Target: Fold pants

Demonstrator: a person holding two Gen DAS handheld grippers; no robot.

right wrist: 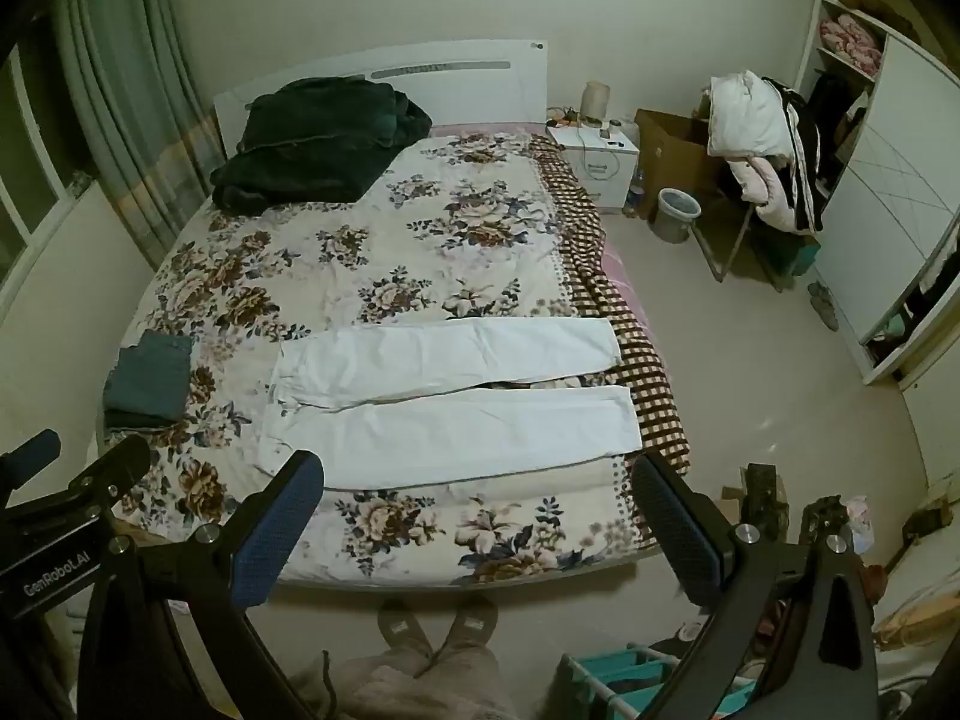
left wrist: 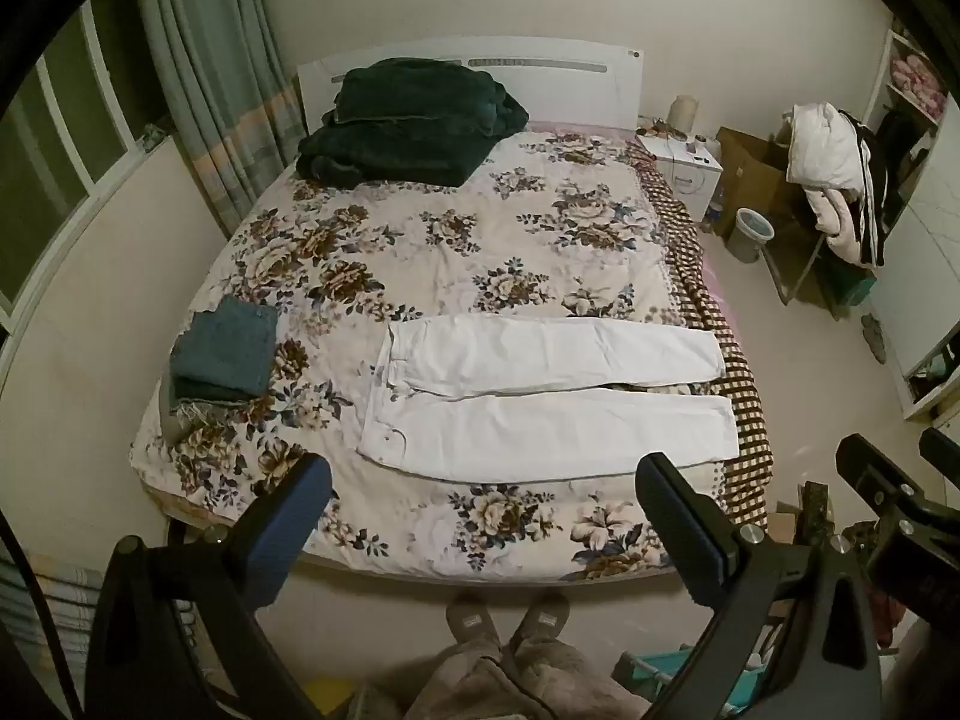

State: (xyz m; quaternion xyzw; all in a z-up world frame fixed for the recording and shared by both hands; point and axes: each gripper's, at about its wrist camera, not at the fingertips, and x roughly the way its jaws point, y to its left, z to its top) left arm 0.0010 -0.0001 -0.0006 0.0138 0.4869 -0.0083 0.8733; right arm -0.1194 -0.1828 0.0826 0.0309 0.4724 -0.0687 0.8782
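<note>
White pants (left wrist: 540, 396) lie flat across the near part of the floral bed (left wrist: 456, 240), waist to the left, both legs stretched to the right and slightly apart. They also show in the right wrist view (right wrist: 450, 396). My left gripper (left wrist: 483, 480) is open and empty, held above the bed's near edge, short of the pants. My right gripper (right wrist: 477, 477) is open and empty, also above the near edge. In the left wrist view the right gripper's body (left wrist: 888, 492) shows at the right; in the right wrist view the left gripper's body (right wrist: 66, 498) shows at the left.
Folded teal pants (left wrist: 222, 354) lie stacked at the bed's left edge. A dark green blanket (left wrist: 408, 120) sits by the headboard. A checked sheet (left wrist: 720, 324) hangs off the right side. A nightstand (right wrist: 594, 162), bin (right wrist: 675, 213) and chair with clothes (right wrist: 762, 138) stand right. My feet (left wrist: 510, 618) stand at the bed's foot.
</note>
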